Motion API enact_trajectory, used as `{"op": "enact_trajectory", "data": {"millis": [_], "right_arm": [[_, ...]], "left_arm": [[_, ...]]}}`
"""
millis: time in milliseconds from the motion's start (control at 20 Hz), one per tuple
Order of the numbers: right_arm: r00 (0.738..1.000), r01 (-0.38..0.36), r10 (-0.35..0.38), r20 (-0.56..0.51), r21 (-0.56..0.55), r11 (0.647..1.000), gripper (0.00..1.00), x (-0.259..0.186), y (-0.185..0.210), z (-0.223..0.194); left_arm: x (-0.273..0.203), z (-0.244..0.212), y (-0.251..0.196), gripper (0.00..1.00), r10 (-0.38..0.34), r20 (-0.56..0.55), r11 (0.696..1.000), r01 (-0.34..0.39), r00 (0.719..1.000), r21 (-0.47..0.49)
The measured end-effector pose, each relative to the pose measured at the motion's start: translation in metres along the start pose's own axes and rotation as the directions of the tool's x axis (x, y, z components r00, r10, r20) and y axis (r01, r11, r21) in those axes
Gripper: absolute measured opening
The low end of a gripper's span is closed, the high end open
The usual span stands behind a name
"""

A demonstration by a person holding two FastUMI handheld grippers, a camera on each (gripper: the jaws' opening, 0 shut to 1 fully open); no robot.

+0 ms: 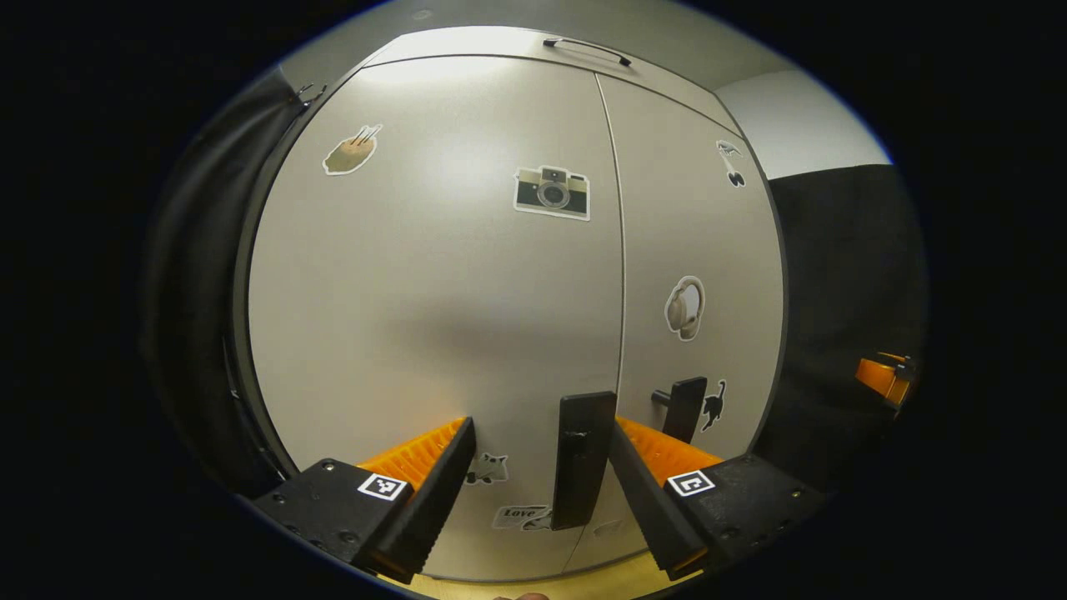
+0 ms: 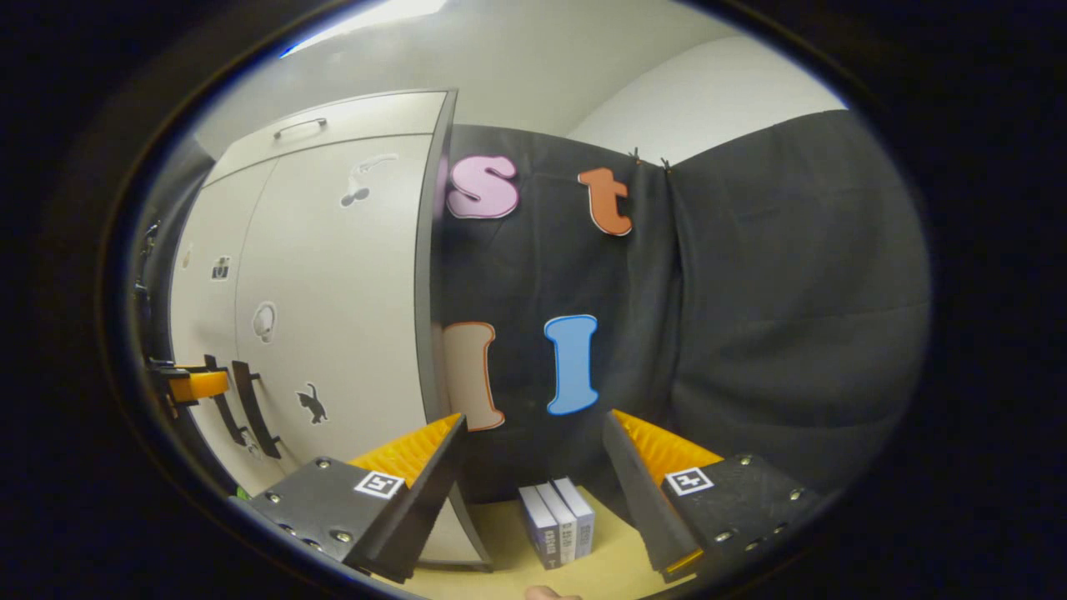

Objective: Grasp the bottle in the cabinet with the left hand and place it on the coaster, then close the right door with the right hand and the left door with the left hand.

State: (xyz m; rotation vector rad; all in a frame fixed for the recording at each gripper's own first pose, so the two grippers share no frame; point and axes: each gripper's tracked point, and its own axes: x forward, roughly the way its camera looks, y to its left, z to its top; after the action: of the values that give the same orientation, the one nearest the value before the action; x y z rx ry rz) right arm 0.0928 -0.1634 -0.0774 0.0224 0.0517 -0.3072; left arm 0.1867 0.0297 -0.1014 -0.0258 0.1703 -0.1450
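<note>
Left gripper (image 1: 542, 492): we hold it wide, empty.
Left handle (image 1: 581, 458): upright, lower centre, between our fingers; both doors look shut.
Right gripper (image 2: 533, 492): wide, empty.

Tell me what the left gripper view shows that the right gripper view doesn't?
Left gripper view: its own open gripper close up to the cabinet, the left handle showing between its fingers, and a worded sticker low on that door.
Right gripper view: its own open gripper and three books on the table beside the cabinet.
Both: the shut doors, the headphone sticker and the cat sticker.
</note>
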Motion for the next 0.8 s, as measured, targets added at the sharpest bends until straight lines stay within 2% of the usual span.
{"op": "enact_trajectory", "data": {"millis": [250, 450, 800], "right_arm": [[1.0, -0.027, 0.027, -0.003, -0.003, 1.0, 0.98, 0.004, 0.007, 0.0], [0.998, -0.058, 0.058, -0.01, -0.007, 0.998, 0.98, 0.012, 0.029, -0.007], [0.995, -0.1, 0.1, -0.008, -0.014, 0.995, 0.98, -0.014, 0.04, -0.001]], "left_arm": [[0.0, 0.0, 0.001, 0.98, 0.004, 0.003, 1.0, -0.004, 1.0, 0.003], [0.001, 0.0, 0.001, 0.98, 0.007, 0.005, 1.0, -0.007, 1.0, -0.002], [0.003, 0.0, 0.001, 0.97, 0.024, 0.003, 1.0, -0.024, 1.0, -0.014]]}}
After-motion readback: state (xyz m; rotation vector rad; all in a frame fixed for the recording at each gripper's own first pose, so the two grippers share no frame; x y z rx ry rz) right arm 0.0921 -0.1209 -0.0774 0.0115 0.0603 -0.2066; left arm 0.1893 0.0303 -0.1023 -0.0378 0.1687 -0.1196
